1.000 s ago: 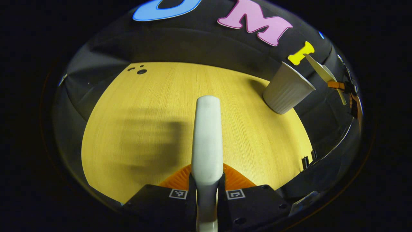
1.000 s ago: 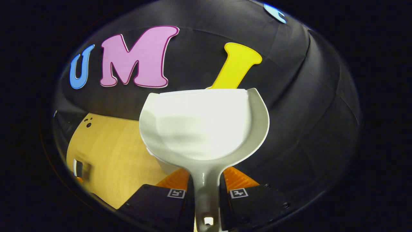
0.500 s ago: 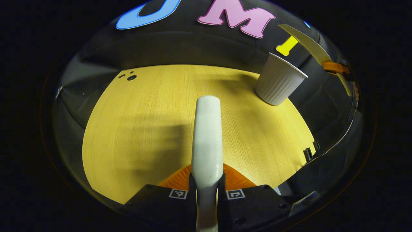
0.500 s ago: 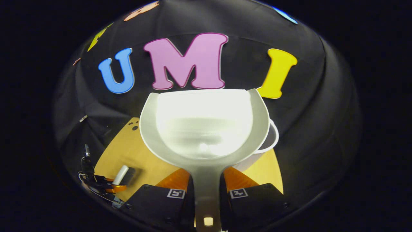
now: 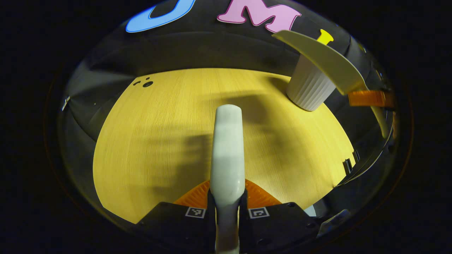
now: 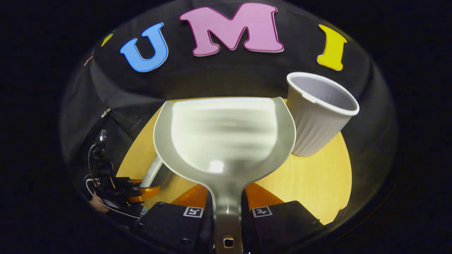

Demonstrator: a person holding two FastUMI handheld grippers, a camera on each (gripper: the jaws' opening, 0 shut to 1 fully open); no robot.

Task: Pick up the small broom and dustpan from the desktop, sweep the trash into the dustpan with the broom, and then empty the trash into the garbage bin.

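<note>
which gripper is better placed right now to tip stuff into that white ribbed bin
Right. Its fingers grip the dustpan handle, and the pan sits beside the bin. The left gripper holds the broom.

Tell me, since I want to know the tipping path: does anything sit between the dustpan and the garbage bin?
Nothing visible does. The right claw grips the dustpan by its handle; the garbage bin stands upright on the desktop just to its right, mouth open. The left claw holds the broom off to the side.

Dim booth, soft tabletop shadows (dustpan seemingly motion-blurred).
</note>
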